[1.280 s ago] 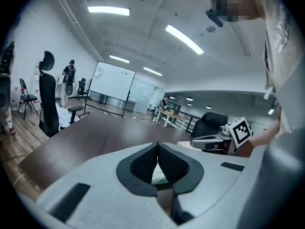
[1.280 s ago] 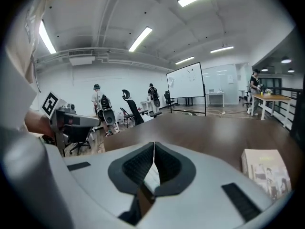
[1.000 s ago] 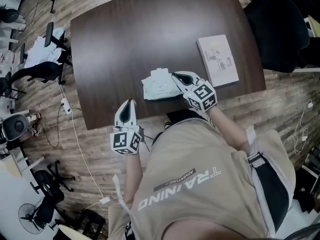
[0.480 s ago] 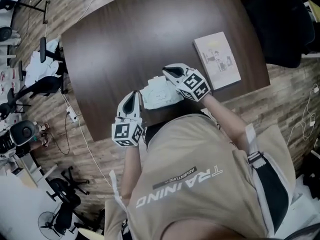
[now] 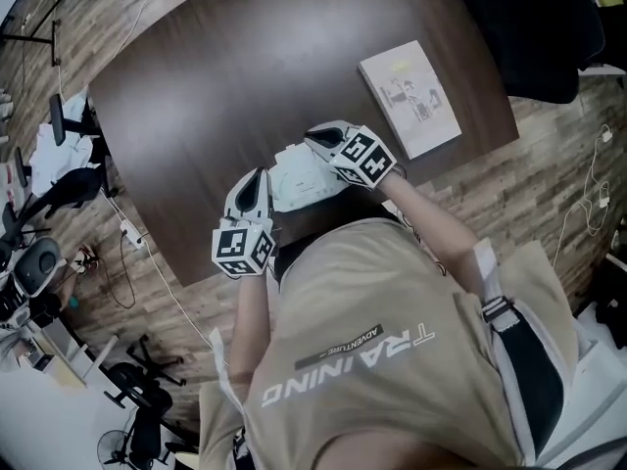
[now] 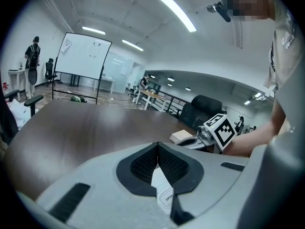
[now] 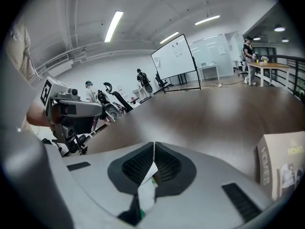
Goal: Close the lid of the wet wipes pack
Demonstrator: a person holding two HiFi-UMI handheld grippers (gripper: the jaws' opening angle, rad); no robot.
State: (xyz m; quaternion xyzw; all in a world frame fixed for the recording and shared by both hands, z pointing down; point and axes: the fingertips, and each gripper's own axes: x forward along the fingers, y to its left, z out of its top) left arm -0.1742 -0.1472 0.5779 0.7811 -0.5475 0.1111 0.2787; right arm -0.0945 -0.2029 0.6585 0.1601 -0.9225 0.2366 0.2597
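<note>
The white wet wipes pack lies near the front edge of the dark table, between my two grippers. My left gripper is at the pack's left edge. In the left gripper view it is shut on a white flap with an "OPEN" tab. My right gripper is at the pack's far right corner. In the right gripper view it is shut on a white and green piece of the pack. The pack's top is partly hidden by the grippers.
A pale book lies on the table to the right of the pack, also seen as the book in the right gripper view. A black chair stands at the far right. Office chairs and cables crowd the wooden floor on the left.
My left gripper has moved from beyond the table's front edge up to the pack's left edge. My right gripper has stayed at the pack's right side.
</note>
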